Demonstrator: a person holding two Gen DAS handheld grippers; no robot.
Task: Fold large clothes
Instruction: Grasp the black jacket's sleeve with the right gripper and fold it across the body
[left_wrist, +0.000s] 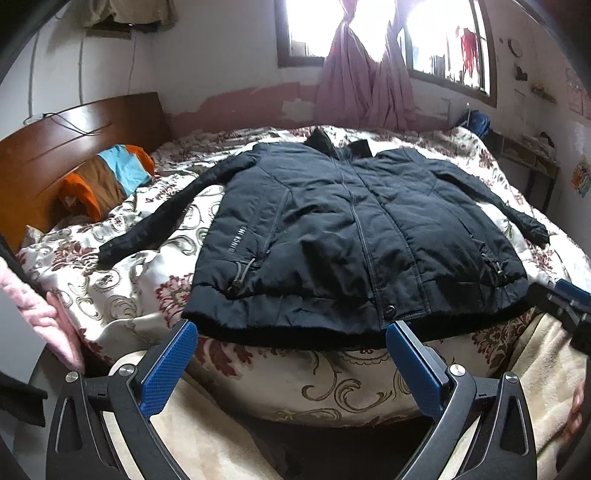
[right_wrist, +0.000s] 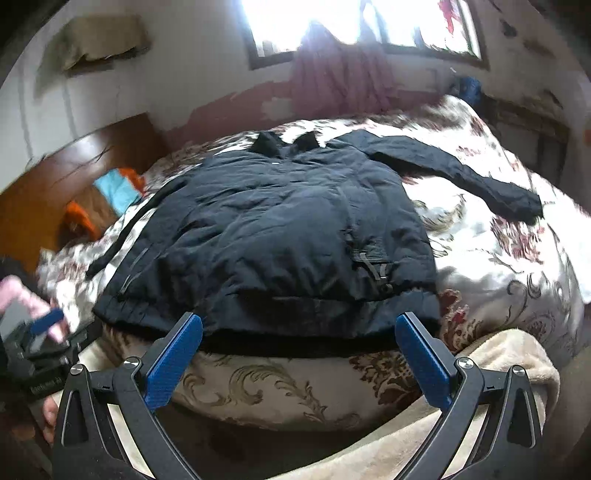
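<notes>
Black jacket (left_wrist: 332, 229) flat on bed (left_wrist: 332, 384) — both claws agape.

Light: daylight from window (left_wrist: 373, 33) far beyond the tongs, overexposed | Shadow: dark band beneath jacket (left_wrist: 332, 229) hem | Sharpness: left view crisp; right view motion-blurred | Distortion: fisheye bending, black vignette corners

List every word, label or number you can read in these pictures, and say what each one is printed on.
"SINCE…": grey print on the black jacket, near its pocket; the letters after it are too blurred to read.
Small print on the left tool, seen in the right wrist view: too blurred to read.
</notes>
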